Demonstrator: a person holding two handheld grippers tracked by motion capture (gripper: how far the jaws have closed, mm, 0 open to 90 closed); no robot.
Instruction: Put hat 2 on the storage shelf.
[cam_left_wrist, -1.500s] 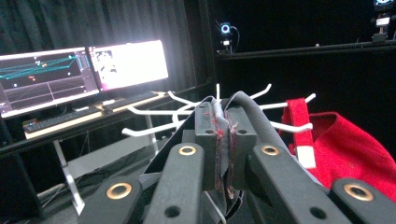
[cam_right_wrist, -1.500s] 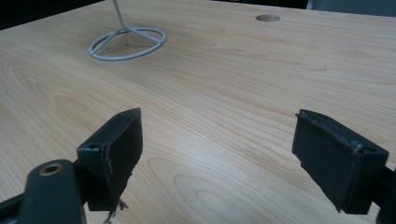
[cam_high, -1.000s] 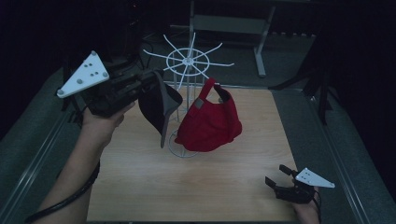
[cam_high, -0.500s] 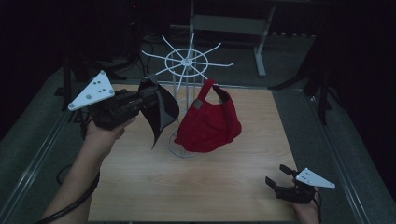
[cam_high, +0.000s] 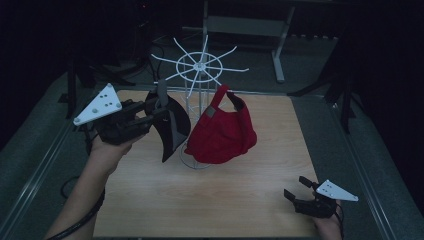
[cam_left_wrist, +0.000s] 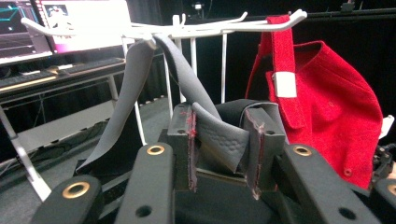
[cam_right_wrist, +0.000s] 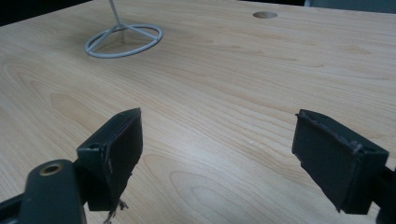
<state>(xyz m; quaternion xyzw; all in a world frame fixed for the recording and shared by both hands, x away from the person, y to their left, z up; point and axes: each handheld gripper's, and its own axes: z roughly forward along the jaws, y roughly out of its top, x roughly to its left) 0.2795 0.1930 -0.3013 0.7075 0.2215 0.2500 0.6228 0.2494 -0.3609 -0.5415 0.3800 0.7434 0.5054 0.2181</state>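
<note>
Pale woodgrain table (cam_high: 225, 200) is carrying a white wire rack (cam_high: 199, 67); left gripper (cam_left_wrist: 219, 140) is clamping a grey leathery strap (cam_left_wrist: 187, 93) beside a red felt bag (cam_high: 222, 135); right gripper (cam_right_wrist: 219, 154) is resting, jaws apart.

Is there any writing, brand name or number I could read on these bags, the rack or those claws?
None can be read.
Red bag: its white tag looks blank.
Monitors behind the white rack: graphics too blurred to read.
Grey plate on the left claw: holes, no text.

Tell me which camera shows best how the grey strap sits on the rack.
The left gripper view: the grey strap drapes over a white rack prong. The high view shows it small; the right gripper view shows the rack's base ring.
</note>
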